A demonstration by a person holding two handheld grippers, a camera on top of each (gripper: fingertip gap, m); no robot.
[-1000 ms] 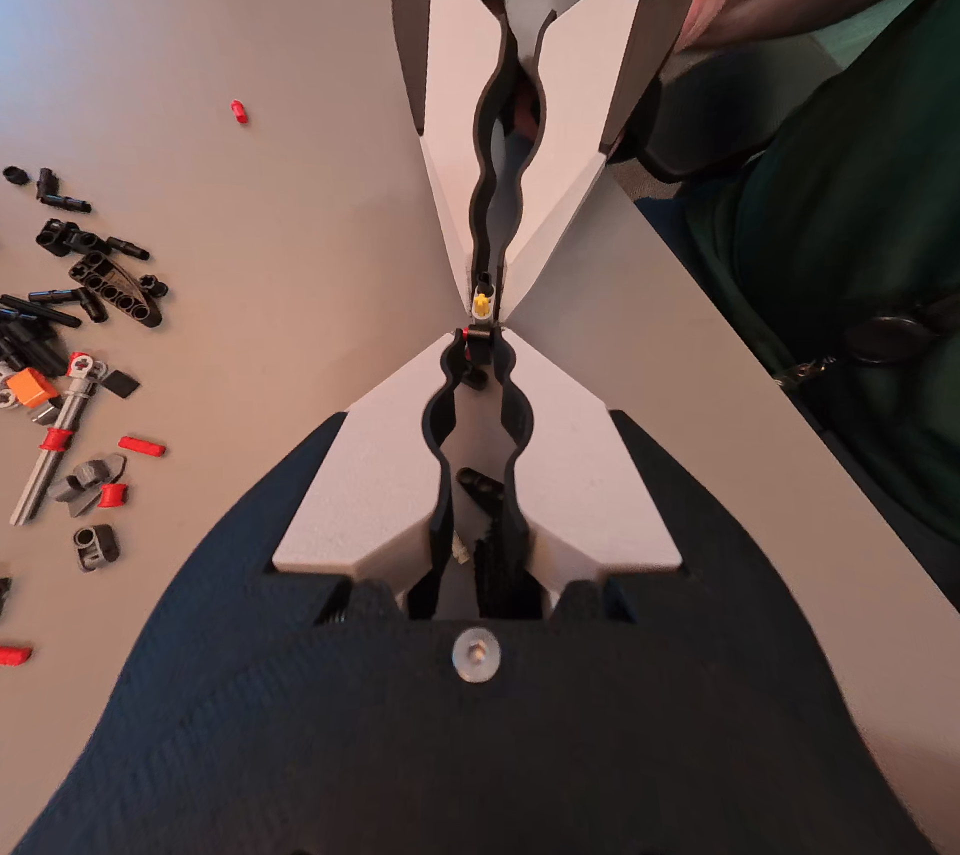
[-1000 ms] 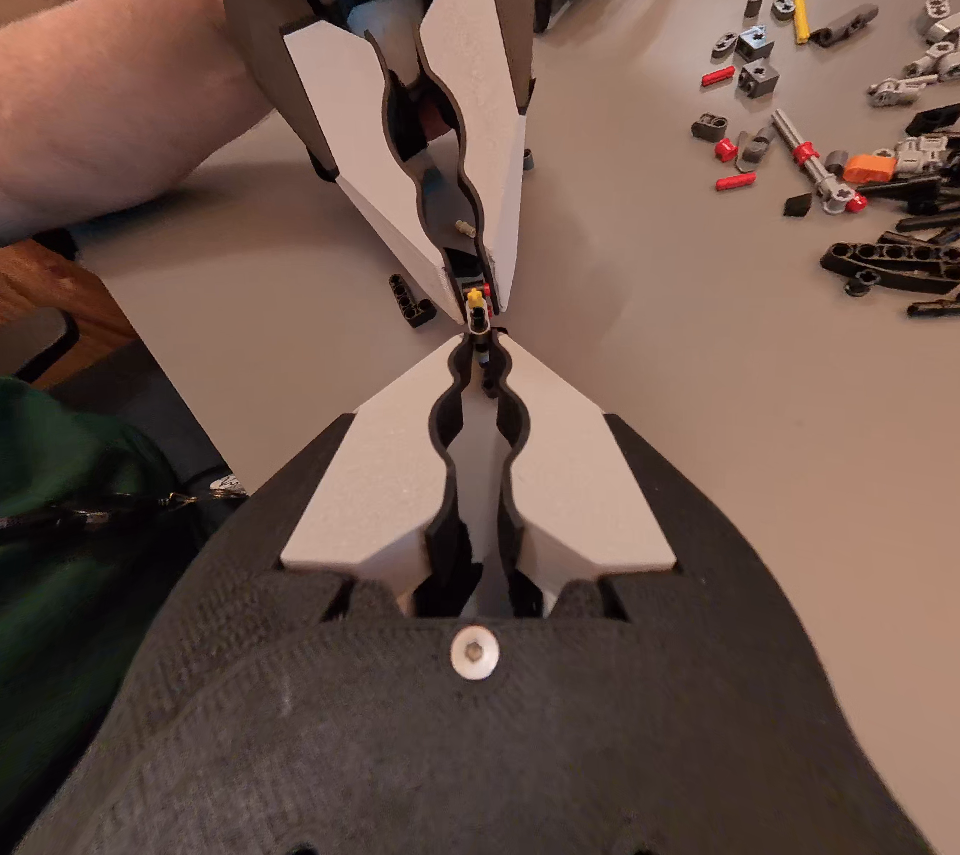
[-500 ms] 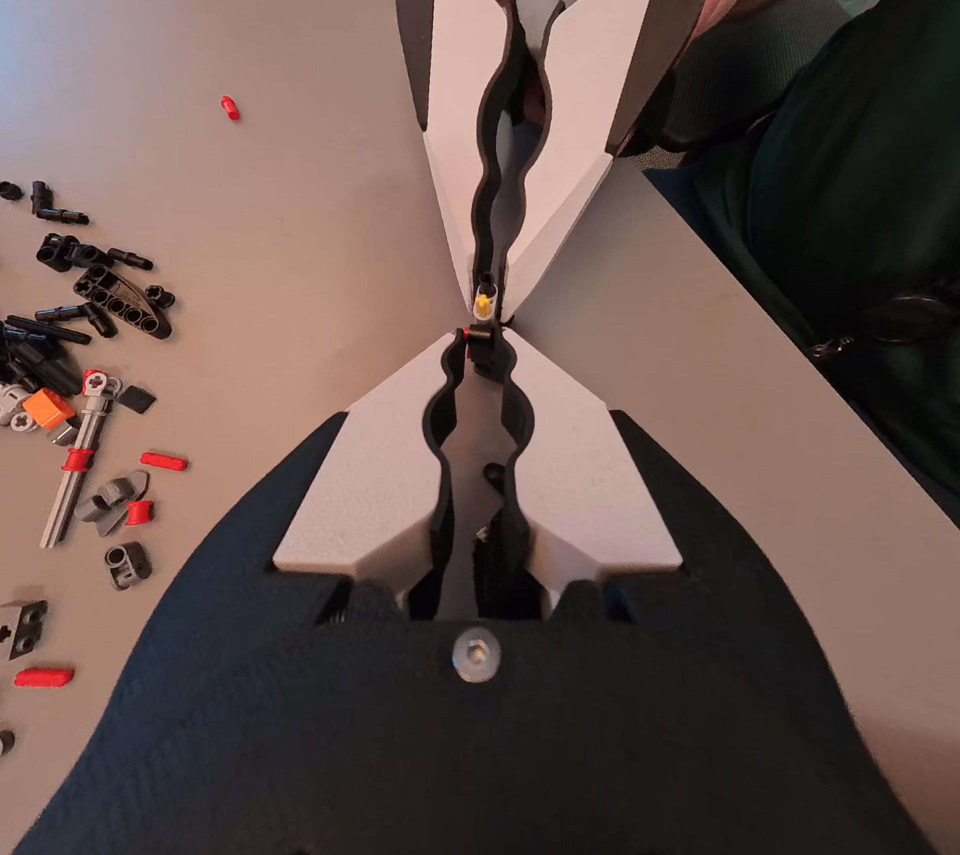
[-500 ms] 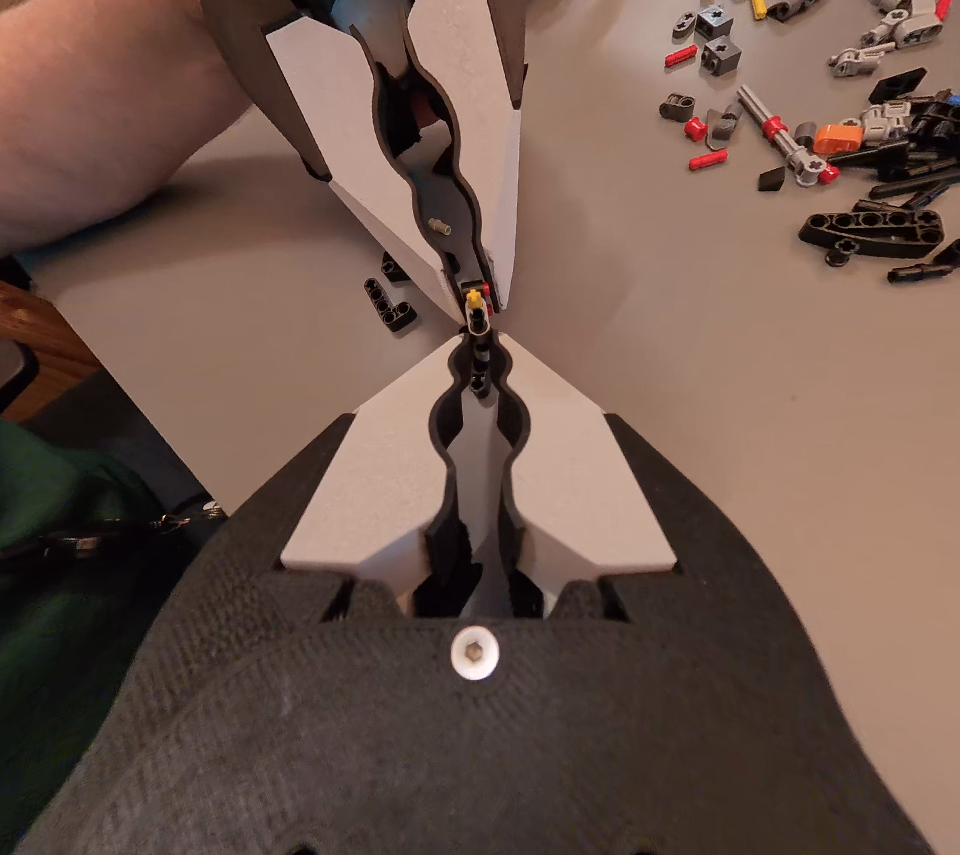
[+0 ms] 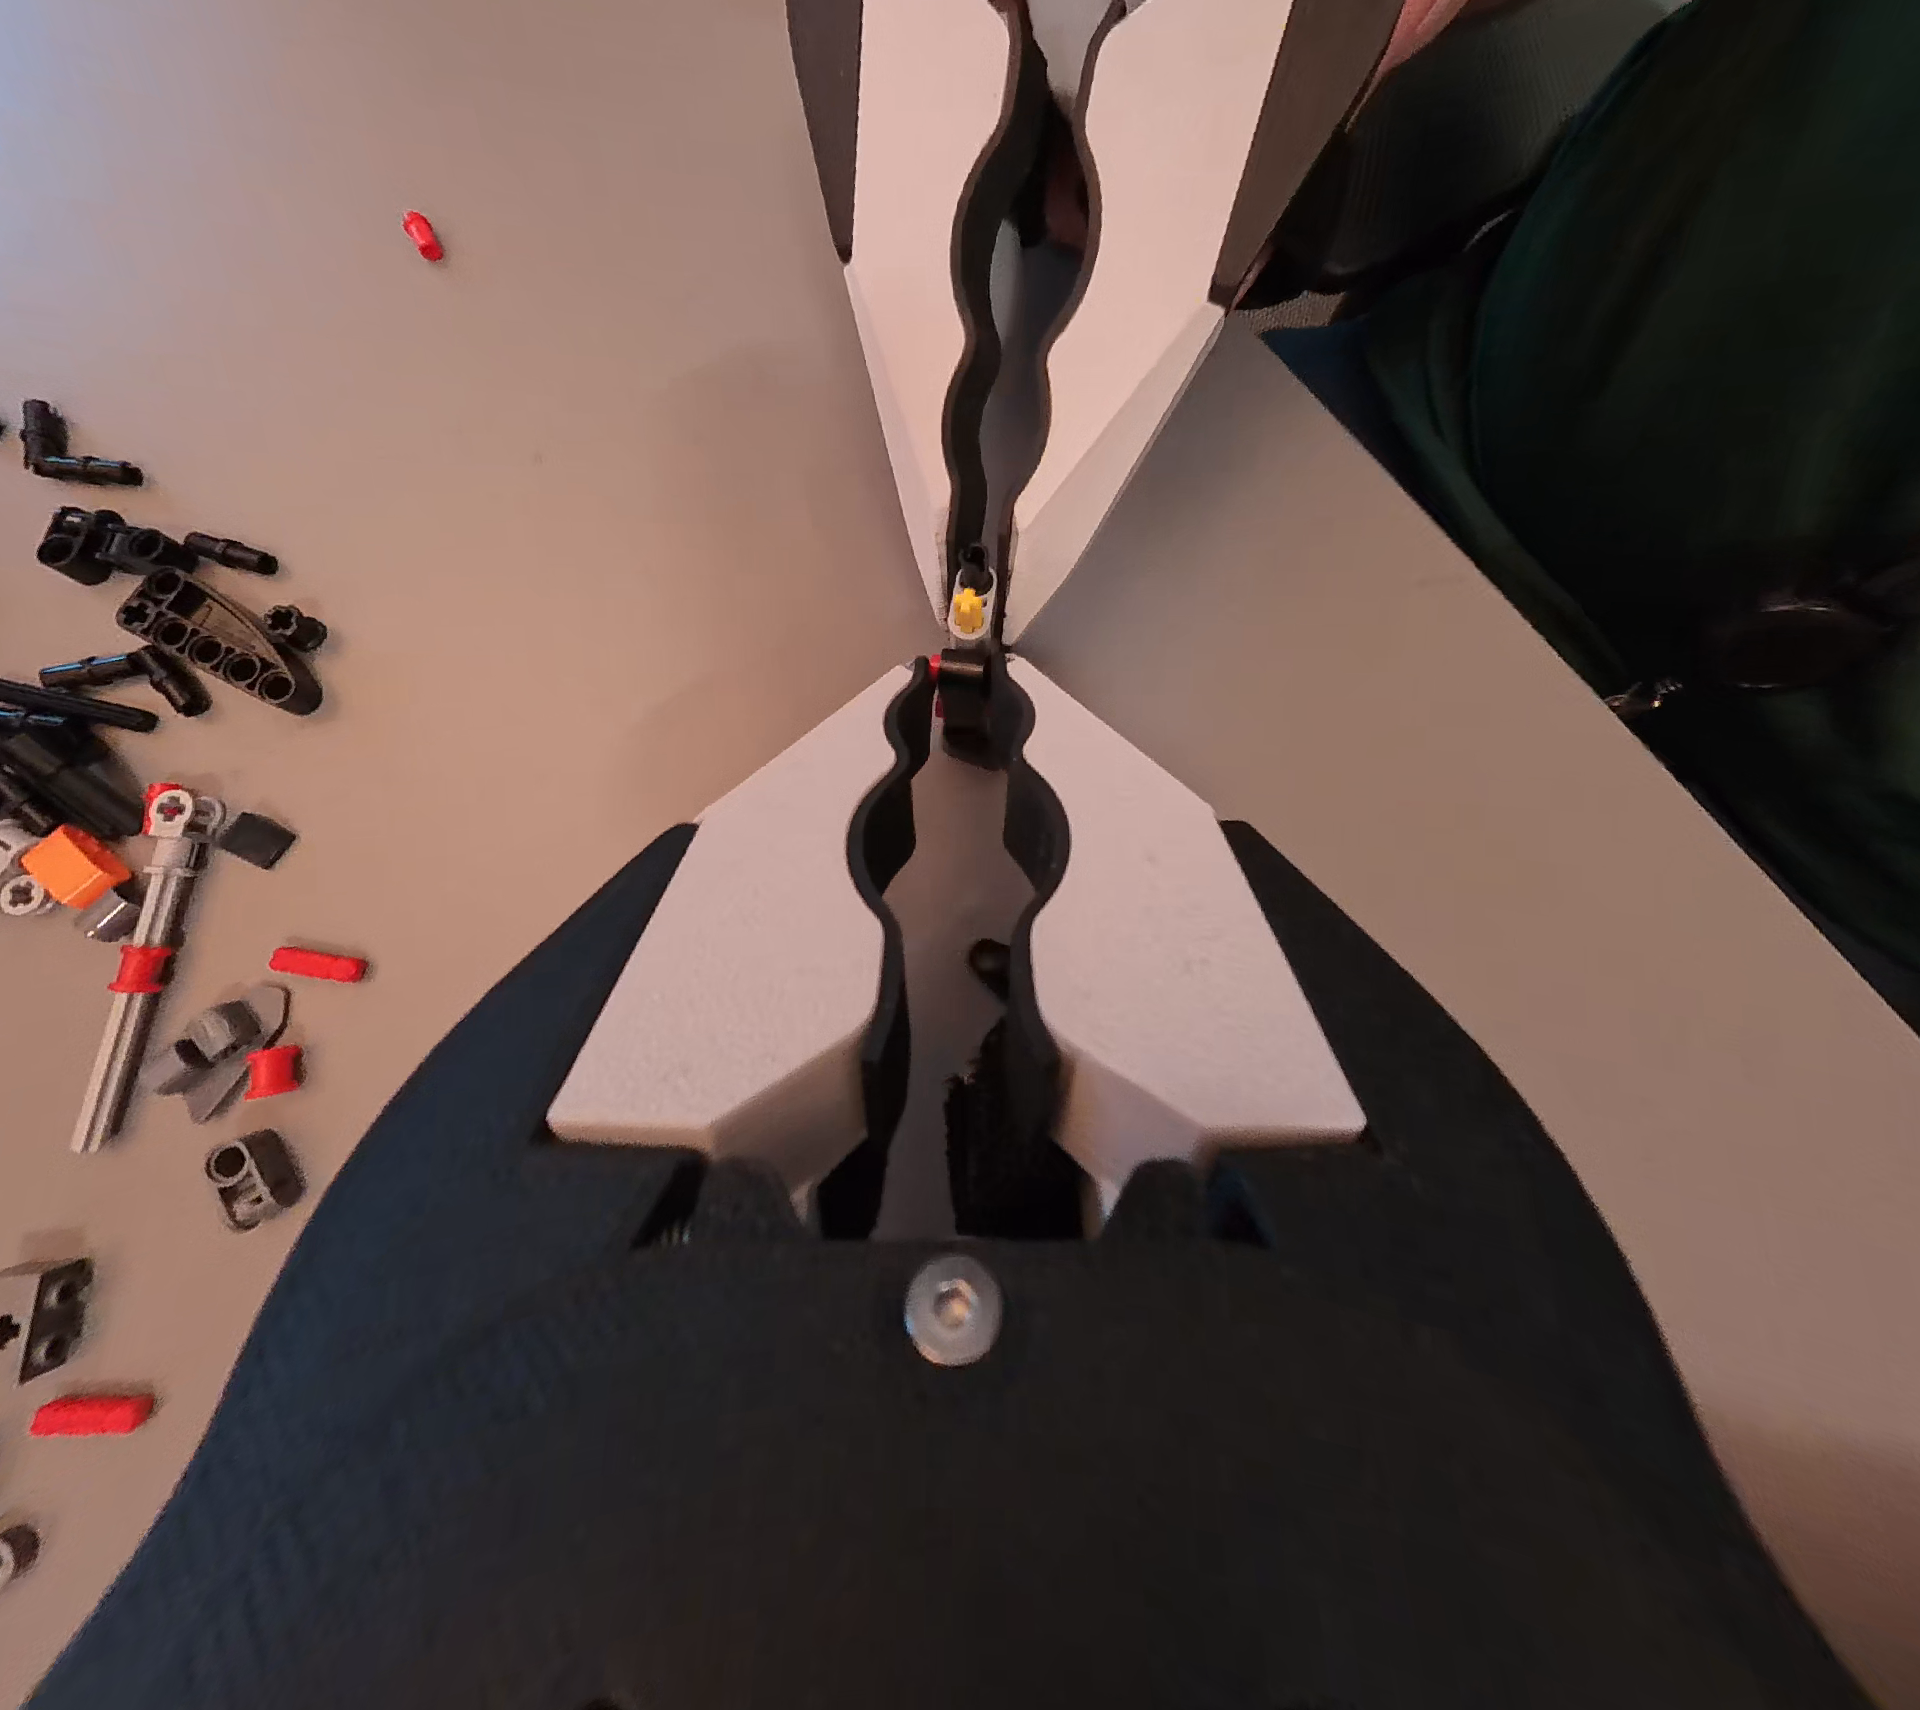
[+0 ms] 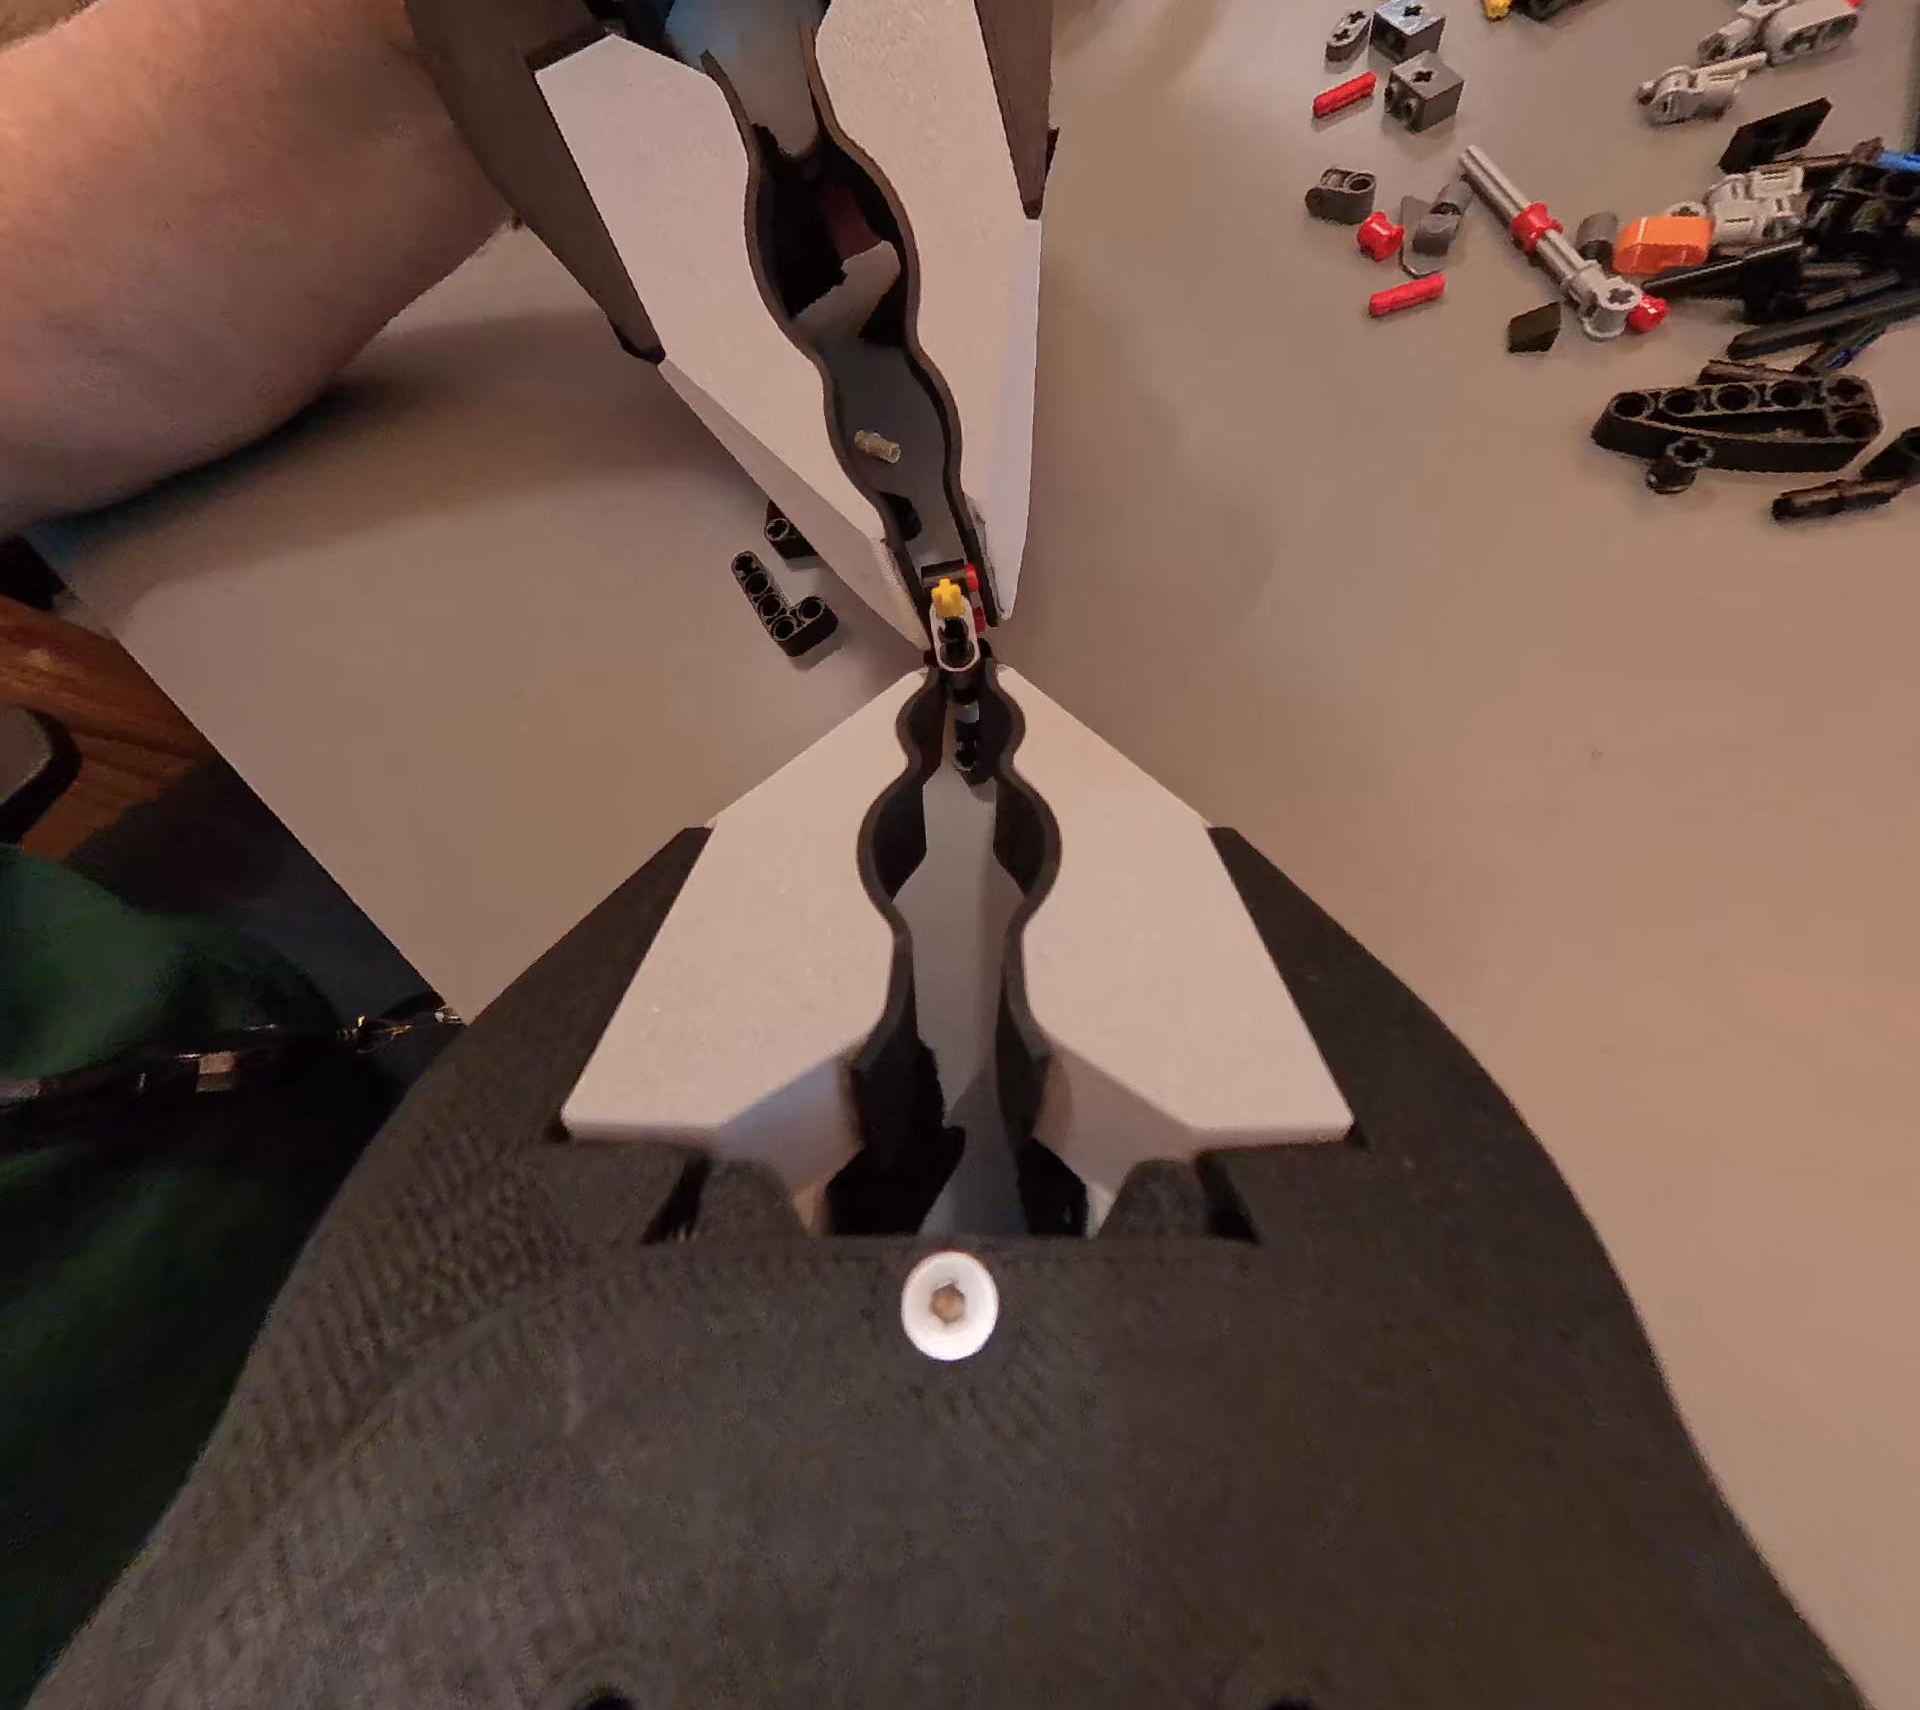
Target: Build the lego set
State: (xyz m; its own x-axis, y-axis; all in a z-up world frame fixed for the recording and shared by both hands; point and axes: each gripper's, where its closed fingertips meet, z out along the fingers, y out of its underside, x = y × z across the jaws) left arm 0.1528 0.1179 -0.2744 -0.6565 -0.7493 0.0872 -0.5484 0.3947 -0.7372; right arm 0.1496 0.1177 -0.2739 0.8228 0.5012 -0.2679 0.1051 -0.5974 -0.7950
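- The build looks to be at an early or middle stage: most loose pieces [image 6: 1704, 206] lie unjoined on the table [image 5: 520, 310], and a dark part-built model at the far edge in the right wrist view is too cropped to judge.
- The step in hand is joining two small parts in the air above the table, tip to tip.
- The left gripper [image 5: 961, 689] has its jaws pressed together on a small black connector with a red bit [image 5: 966, 694].
- The right gripper [image 6: 961, 689] has its jaws pinching a thin black axle piece with a pale link and a yellow cross-shaped tip [image 6: 951, 621].
- The two parts touch or nearly touch; I cannot tell whether they are seated.
- The gripper fingers are matt white wedges with wavy black rubbery liners; their bodies are coarse black printed plastic.
- The pieces are hard, glossy plastic: holed curved beams [image 6: 1745, 413], a grey axle with red collars [image 5: 135, 974], an orange block [image 5: 78, 865], short red pins.
- Much sorting and joining seems left.
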